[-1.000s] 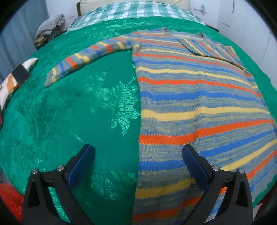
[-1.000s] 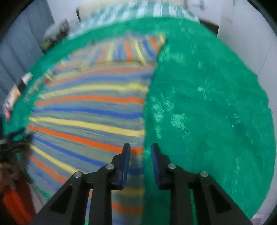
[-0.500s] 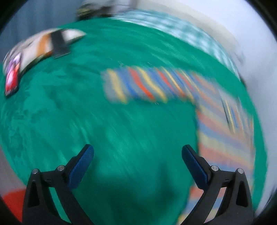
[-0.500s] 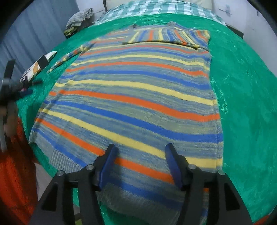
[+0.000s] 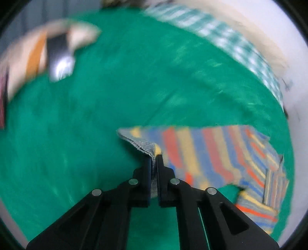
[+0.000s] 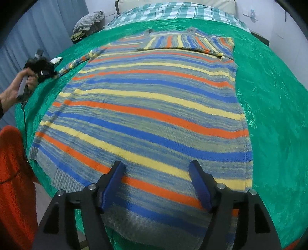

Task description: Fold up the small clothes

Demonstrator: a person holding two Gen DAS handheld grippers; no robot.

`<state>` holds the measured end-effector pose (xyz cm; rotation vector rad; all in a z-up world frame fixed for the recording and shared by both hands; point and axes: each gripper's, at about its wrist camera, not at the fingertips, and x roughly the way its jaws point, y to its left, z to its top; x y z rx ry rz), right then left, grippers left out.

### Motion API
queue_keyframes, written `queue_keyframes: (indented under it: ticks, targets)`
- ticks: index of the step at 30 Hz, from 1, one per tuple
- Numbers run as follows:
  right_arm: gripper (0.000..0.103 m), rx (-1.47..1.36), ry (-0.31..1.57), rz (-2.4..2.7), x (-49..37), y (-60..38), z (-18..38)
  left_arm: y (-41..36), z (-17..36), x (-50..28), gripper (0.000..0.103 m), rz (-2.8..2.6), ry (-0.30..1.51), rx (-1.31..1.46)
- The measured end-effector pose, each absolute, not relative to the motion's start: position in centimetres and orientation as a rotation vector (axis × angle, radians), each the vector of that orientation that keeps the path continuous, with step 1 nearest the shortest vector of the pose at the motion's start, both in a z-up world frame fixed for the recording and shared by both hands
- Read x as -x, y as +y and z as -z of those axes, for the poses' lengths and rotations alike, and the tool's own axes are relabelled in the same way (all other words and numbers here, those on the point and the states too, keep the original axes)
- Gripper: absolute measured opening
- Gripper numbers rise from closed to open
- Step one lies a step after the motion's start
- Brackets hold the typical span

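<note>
Left gripper point(image 5: 153, 159) is clamped tight on the ribbed cuff point(image 5: 138, 143) of the striped sweater point(image 6: 150, 107) — grey knit pinched right between the pads, sleeve point(image 5: 202, 152) trailing off to the right across the green bedspread point(image 5: 115, 92). Left-wrist view is smeared w/ blur, so fine detail is thin. In the right-wrist view the same grip shows far left: a hand point(image 6: 17, 86) holding the tool at the sleeve tip, out at the bed's edge.

Why the cuff? Prob. because it's the far end of the sleeve — grab there and the whole arm can be carried over the body in one sweep.

Right gripper point(image 6: 156, 184) hovers over the hem end of the sweater, jaws have just been opening, now standing fairly wide w/ nothing pinched; fabric lies flat under them, not between the pads. Looks like it's parked there to be ready for the hem, or to pin the body while the sleeve comes over.

Sweater itself: spread flat, collar toward the checked pillow point(image 6: 173, 11), other sleeve already folded across the chest near the neckline. So, by my read, early-to-mid fold — one sleeve in, this one next.

Watch item: the knit is stretchy, so a hard tug on the cuff could drag the body askew.
</note>
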<state>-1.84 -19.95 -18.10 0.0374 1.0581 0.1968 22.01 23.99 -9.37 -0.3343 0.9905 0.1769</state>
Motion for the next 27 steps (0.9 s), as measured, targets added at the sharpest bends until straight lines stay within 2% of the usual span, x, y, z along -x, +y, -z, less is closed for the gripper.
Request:
queue_keyframes:
  ticks: [6,9,11,12,13,14,17,21,27]
  targets:
    - [0.074,-0.032,1.060,-0.214,1.7,-20.0,18.2,7.8,-2.3,-23.2,0.003,0.112,0.780,0.028]
    - [0.074,-0.030,1.059,-0.216,1.7,-20.0,18.2,-1.4,-3.4,-23.0,0.004,0.252,0.732,-0.086]
    - [0.074,-0.029,1.058,-0.218,1.7,-20.0,18.2,-7.0,-1.6,-22.9,0.014,0.344,0.753,-0.149]
    - [0.074,-0.028,1.058,-0.219,1.7,-20.1,18.2,-9.6,0.2,-22.8,0.043,0.375,0.795,-0.180]
    - [0.074,-0.029,1.058,-0.219,1.7,-20.1,18.2,-11.7,2.6,-22.4,0.085,0.366,0.852,-0.216]
    - [0.074,-0.029,1.059,-0.220,1.7,-20.1,18.2,-12.7,4.8,-21.6,0.094,0.333,0.886,-0.244]
    - [0.074,-0.026,1.058,-0.224,1.8,-20.1,18.1,-12.5,9.5,-18.2,0.091,0.342,0.951,-0.265]
    - [0.075,-0.011,1.054,-0.237,2.0,-20.1,18.2,-5.2,11.3,-13.4,0.089,0.291,0.962,-0.243]
    - [0.080,0.002,1.049,-0.236,1.9,-19.8,18.4,3.9,11.8,-18.3,0.089,0.083,0.983,-0.182]
